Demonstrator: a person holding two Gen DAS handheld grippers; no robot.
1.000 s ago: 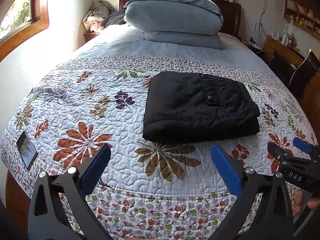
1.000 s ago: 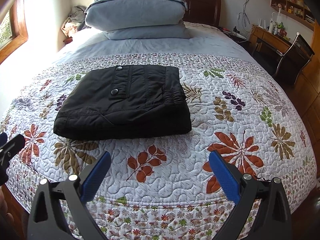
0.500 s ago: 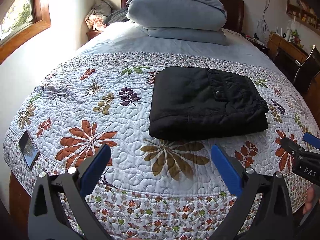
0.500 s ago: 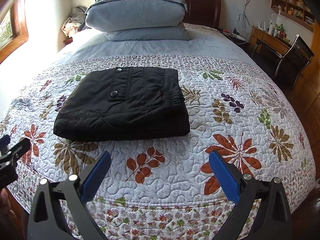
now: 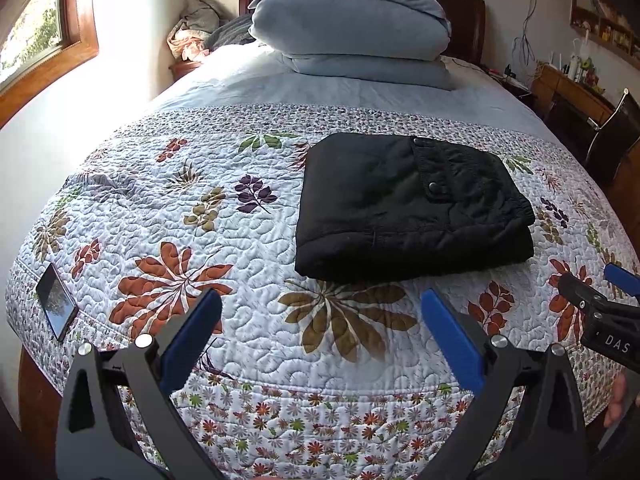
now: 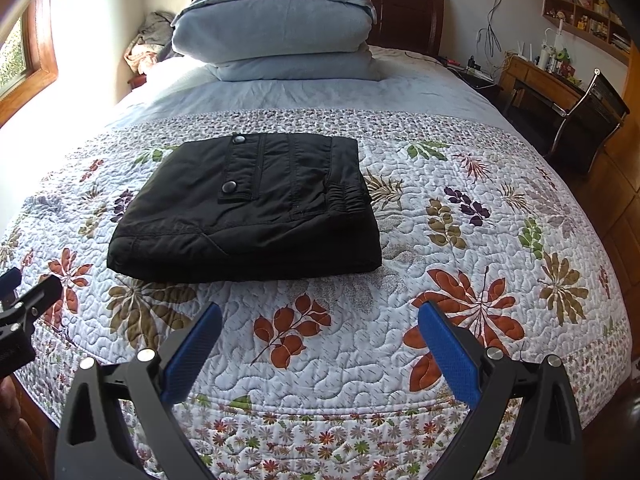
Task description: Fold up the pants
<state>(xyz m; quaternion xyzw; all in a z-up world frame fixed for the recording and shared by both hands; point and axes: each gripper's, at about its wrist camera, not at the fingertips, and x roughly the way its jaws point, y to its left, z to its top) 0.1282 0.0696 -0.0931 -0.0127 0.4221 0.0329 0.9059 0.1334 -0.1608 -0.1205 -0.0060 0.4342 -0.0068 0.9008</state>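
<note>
Black pants (image 5: 412, 208) lie folded into a compact rectangle on the floral quilt (image 5: 224, 248), with the snap pocket and elastic waistband on top; they also show in the right wrist view (image 6: 248, 212). My left gripper (image 5: 320, 320) is open and empty, hovering over the quilt's near edge, short of the pants. My right gripper (image 6: 320, 332) is open and empty, also near the bed's front edge, apart from the pants. Each gripper shows at the side of the other view: the right one (image 5: 600, 308), the left one (image 6: 24, 312).
A stack of light blue bedding (image 5: 352, 28) lies at the headboard. A phone (image 5: 56, 306) lies at the quilt's left edge. A desk and chair (image 6: 580, 112) stand to the right of the bed. A window (image 5: 36, 36) is on the left wall.
Both grippers have drawn back slightly from the pants and stayed open. The pants have not moved.
</note>
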